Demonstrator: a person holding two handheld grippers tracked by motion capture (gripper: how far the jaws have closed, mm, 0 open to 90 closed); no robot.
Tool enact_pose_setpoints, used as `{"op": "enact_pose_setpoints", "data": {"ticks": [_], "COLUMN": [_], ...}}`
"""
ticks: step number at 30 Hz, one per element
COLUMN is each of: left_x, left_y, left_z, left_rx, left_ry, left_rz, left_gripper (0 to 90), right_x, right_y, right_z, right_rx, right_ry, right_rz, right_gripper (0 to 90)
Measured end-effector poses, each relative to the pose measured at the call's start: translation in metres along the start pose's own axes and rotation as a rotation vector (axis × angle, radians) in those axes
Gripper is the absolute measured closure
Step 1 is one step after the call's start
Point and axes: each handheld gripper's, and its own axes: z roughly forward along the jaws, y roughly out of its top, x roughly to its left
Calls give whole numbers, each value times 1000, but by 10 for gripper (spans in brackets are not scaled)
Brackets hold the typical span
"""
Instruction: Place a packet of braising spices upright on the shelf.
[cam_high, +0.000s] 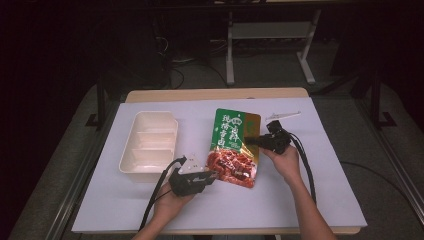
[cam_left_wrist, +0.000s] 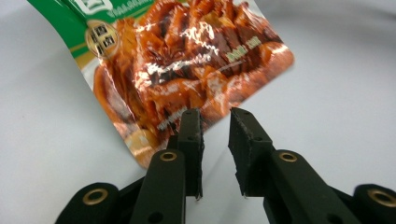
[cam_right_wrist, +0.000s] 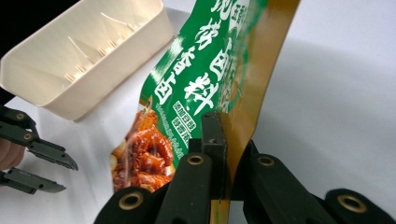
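Left gripper (cam_high: 214, 175): held in the person's left hand (cam_high: 172, 200) at the near left of the table; jaws parted, with a clear gap and nothing between the pads. In the left gripper view the tips stand just short of the pouch's lower edge, apart from it.
Tray (cam_high: 148, 145): cream plastic, several compartments, on the white table cover (cam_high: 325, 200) to the left of the pouch; no writing visible on it.
Pouch (cam_high: 232, 147): flat glossy food packet at mid-table, between the two grippers, tilted with its right edge lifted off the cover. Upper part green, a gold strip down the right side, lower part a photograph of red-brown sauced meat.
Pouch lettering: large white Chinese characters on the green field, smaller white boxed characters beneath them, a round gold seal near the left edge. Too blurred to read with confidence.
Right gripper (cam_high: 248, 141): in the person's right hand (cam_high: 286, 160), at the pouch's right edge; jaws clamped tight on the gold strip, which runs up between the pads in the right gripper view.
Far right item (cam_high: 282, 115): thin pale strip lying on the cover beyond the right gripper; cannot be identified.
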Motion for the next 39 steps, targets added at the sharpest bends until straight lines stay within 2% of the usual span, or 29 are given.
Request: {"op": "enact_pose_setpoints", "data": {"ticks": [6,12,27,29,39], "left_x": [-3,-8,-18,-19,-23], "left_y": [-5,-12,-23,-25,-32], "left_z": [-8,-18,-31,-33,-39], "left_rx": [-20,-41,-55,-53,-69], "left_ry": [-21,-40,-57,-62,-65], "left_rz": [-3,5,15,24,24], "left_gripper": [687,637,563,561,536], "right_x": [15,37,61,70,91], "right_y": [11,25,36,41,52], "right_z": [-7,-12,-16,-18,-18], "right_rx": [-14,-23,-43,-51,-64], "right_ry": [1,12,19,19,10], "right_rz": [-43,-113,-174,-196,-248], "right_gripper": [895,896,896,897,897]}}
